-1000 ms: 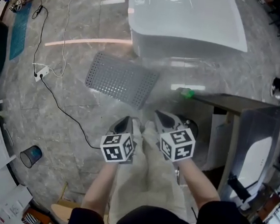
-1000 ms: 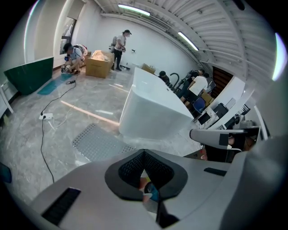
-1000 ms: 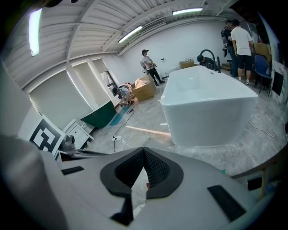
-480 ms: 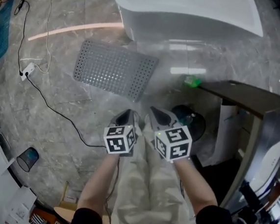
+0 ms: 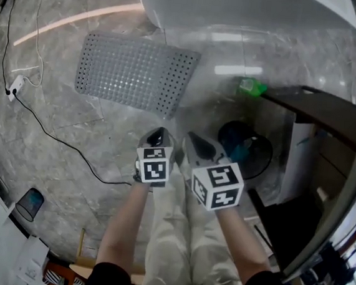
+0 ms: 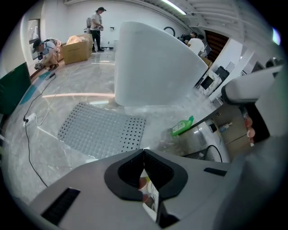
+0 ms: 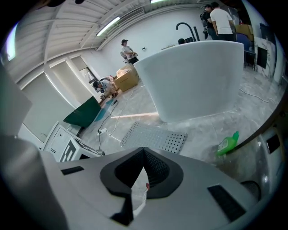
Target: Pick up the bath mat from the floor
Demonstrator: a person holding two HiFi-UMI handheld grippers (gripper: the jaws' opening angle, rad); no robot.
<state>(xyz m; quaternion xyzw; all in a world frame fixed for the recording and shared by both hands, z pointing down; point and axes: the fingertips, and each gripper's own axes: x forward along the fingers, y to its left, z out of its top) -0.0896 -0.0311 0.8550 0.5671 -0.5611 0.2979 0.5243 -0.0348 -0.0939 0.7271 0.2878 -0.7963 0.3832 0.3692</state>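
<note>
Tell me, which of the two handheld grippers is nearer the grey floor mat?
The left gripper, at the head view's left: its tip hangs just short of the near corner of the bath mat. The right gripper is beside it, further off.

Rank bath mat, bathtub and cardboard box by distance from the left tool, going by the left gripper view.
1. bath mat: on the floor just ahead, left of centre.
2. bathtub: behind the mat, centre.
3. cardboard box: far back, left.

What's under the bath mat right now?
Only the grey marble floor shows around the bath mat, which lies flat on it. The floor directly beneath is covered; the mat's holes are too small to show anything.
</note>
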